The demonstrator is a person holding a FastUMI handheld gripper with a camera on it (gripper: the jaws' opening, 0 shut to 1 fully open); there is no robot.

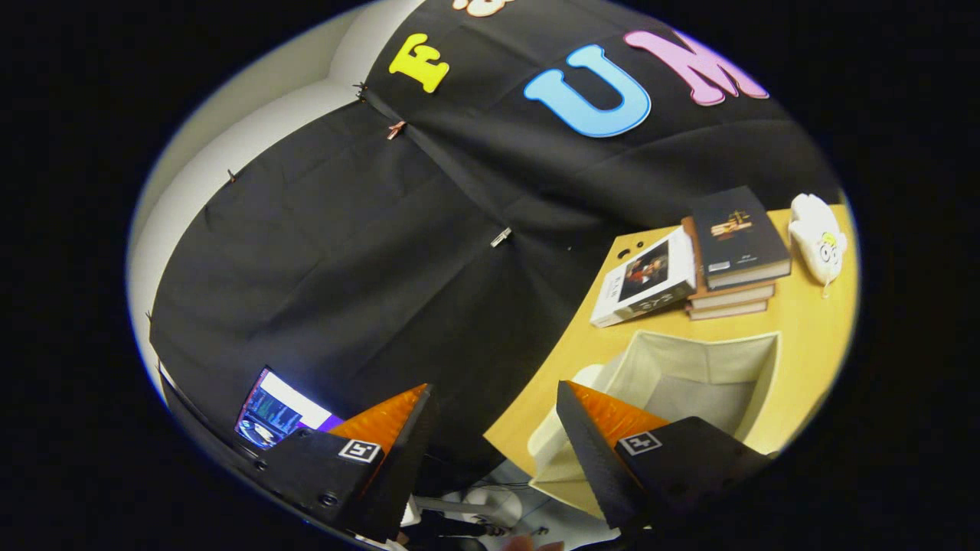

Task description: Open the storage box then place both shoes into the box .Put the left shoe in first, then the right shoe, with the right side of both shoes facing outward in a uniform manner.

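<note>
The hand-held gripper [490,428] sits nearest the camera, its two fingers spread wide with nothing between them, tilted and raised well off the work surface. To the left, beyond the left finger, a lit screen [277,413] shows against the booth's black cloth wall; its content is not legible. Moving right, the table [536,398] edge runs diagonally, and the storage box [693,371], a pale fabric bin, stands on it just ahead of and partly behind the right finger. Its top appears open, the interior empty as far as it shows; its near wall and any lid are cut off by the finger. The box lies to the right of the gripper's axis, so in my judgement the coming move calls for a swing rightward and down. Further right and beyond the box, a stack of books [723,260] and a white plush toy [818,237] rest on the table. A pale rounded object [553,436] beside the box cannot be identified.
</note>
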